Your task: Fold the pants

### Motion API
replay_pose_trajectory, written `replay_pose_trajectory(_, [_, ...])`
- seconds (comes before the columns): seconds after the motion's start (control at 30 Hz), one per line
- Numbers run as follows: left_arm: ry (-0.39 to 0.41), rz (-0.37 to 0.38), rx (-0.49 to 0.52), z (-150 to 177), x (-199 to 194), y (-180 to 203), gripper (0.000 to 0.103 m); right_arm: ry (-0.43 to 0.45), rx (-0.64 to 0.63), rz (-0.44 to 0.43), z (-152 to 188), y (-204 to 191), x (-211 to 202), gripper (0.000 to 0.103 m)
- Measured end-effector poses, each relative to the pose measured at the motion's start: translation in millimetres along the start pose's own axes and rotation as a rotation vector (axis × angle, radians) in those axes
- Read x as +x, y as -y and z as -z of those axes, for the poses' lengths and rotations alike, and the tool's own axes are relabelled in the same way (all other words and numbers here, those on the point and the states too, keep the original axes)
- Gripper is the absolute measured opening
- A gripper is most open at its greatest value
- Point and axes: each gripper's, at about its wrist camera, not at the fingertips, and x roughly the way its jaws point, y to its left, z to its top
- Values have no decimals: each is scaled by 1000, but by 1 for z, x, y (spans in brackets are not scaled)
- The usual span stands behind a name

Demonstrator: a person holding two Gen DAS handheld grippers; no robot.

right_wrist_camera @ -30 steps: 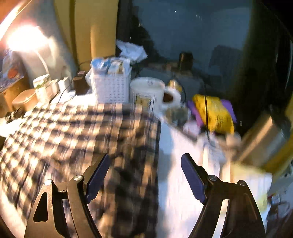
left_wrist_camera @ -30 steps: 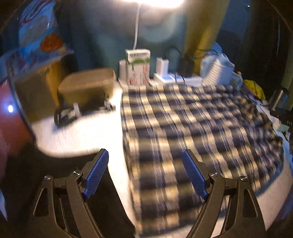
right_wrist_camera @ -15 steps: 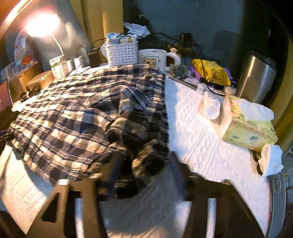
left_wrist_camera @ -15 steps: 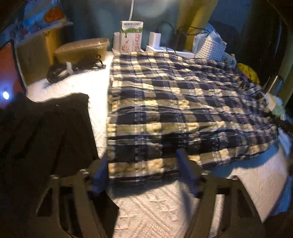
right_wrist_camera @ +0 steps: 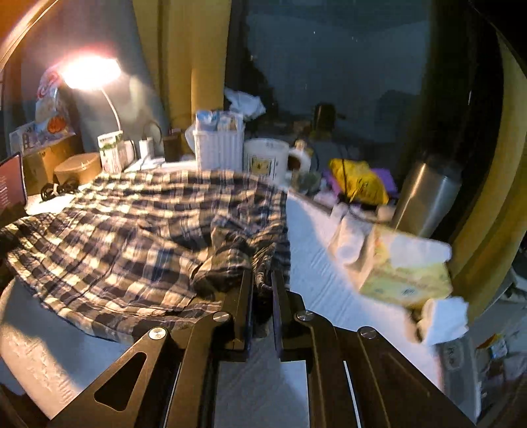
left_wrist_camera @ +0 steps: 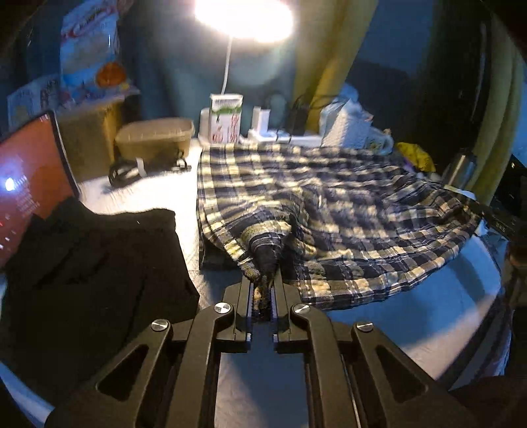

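The plaid pants (left_wrist_camera: 329, 197) lie spread over a white textured table cover (left_wrist_camera: 428, 316). My left gripper (left_wrist_camera: 263, 284) is at their near left edge. Its jaws are closing tight on a bunched fold of the plaid cloth, which rises in a peak from the pads. In the right wrist view the same pants (right_wrist_camera: 131, 224) stretch away to the left. My right gripper (right_wrist_camera: 262, 280) is closing on a gathered clump at the near right corner, and the pads press on the fabric. The cloth between both pairs of fingers is lifted a little off the cover.
A black garment (left_wrist_camera: 92, 270) and a lit screen (left_wrist_camera: 26, 191) lie left of the pants. Behind stand a lamp (left_wrist_camera: 243, 16), milk carton (left_wrist_camera: 225, 118), brown tub (left_wrist_camera: 154, 138), white basket (right_wrist_camera: 219, 148) and mug (right_wrist_camera: 266, 161). A steel tumbler (right_wrist_camera: 428, 194) and tissue pack (right_wrist_camera: 402, 273) are on the right.
Both grippers went from wide open over the pants to shut on the near edge. Both pulled back toward me, and the pinched cloth now bunches up and lifts.
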Motion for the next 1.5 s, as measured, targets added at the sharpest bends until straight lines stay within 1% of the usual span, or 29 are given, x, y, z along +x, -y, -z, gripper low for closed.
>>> replay_pose_trajectory(0.13, [-1, 13, 13, 7, -27, 10, 6, 41, -7, 22, -5, 4, -22, 9])
replay_pose_trajectory(0.23, [-28, 15, 13, 23, -37, 15, 6, 42, -1, 33, 1, 8, -33, 9])
replay_pose_trajectory(0.4, [-133, 30, 3, 65, -32, 21, 6, 4, 25, 44, 29, 17, -40, 9])
replay_pose_trajectory(0.5, [-166, 37, 22, 82, -31, 28, 6, -16, 29, 46, 46, 21, -42, 9])
replay_pose_trajectory(0.63, [-185, 28, 57, 96, -33, 37, 6, -43, 48, 50, 68, 27, -41, 9])
replay_pose_trajectory(0.77, [-224, 36, 46, 110, -33, 34, 6, -71, 85, 49, 90, 34, -36, 9])
replay_pose_trajectory(0.93, [-280, 53, 34, 122, -29, 30, 7, -89, 101, 57, 107, 37, -36, 9])
replay_pose_trajectory(0.97, [-291, 57, 32, 121, -27, 28, 9, -94, 102, 60, 110, 38, -36, 9])
replay_pose_trajectory(1.0, [-305, 61, 31, 122, -25, 27, 9, -98, 105, 61, 113, 38, -35, 9])
replay_pose_trajectory(1.03, [-308, 72, 27, 121, -26, 25, 9, -107, 112, 64, 116, 40, -34, 9])
replay_pose_trajectory(1.07, [-311, 79, 29, 120, -27, 23, 11, -110, 118, 64, 118, 42, -33, 9])
replay_pose_trajectory(1.1, [-316, 70, 37, 118, -28, 19, 13, -110, 125, 60, 118, 44, -32, 9])
replay_pose_trajectory(1.17, [-304, 48, 36, 115, -33, 9, 26, -108, 130, 64, 118, 46, -33, 9])
replay_pose_trajectory(1.23, [-277, 38, 20, 113, -38, -1, 29, -108, 131, 65, 117, 47, -32, 10])
replay_pose_trajectory(1.3, [-233, 35, -6, 104, -46, -12, 31, -110, 131, 80, 116, 47, -34, 18])
replay_pose_trajectory(1.33, [-212, 39, -14, 101, -49, -16, 36, -110, 130, 88, 115, 47, -34, 21])
replay_pose_trajectory(1.37, [-191, 44, -15, 98, -50, -18, 46, -111, 133, 98, 113, 48, -35, 24])
replay_pose_trajectory(1.43, [-147, 47, 0, 89, -47, -14, 58, -104, 141, 112, 111, 49, -40, 34])
replay_pose_trajectory(1.47, [-125, 48, 9, 83, -41, -12, 58, -96, 149, 125, 109, 50, -43, 48])
replay_pose_trajectory(1.5, [-121, 50, 14, 79, -34, -9, 58, -86, 159, 132, 108, 51, -47, 64])
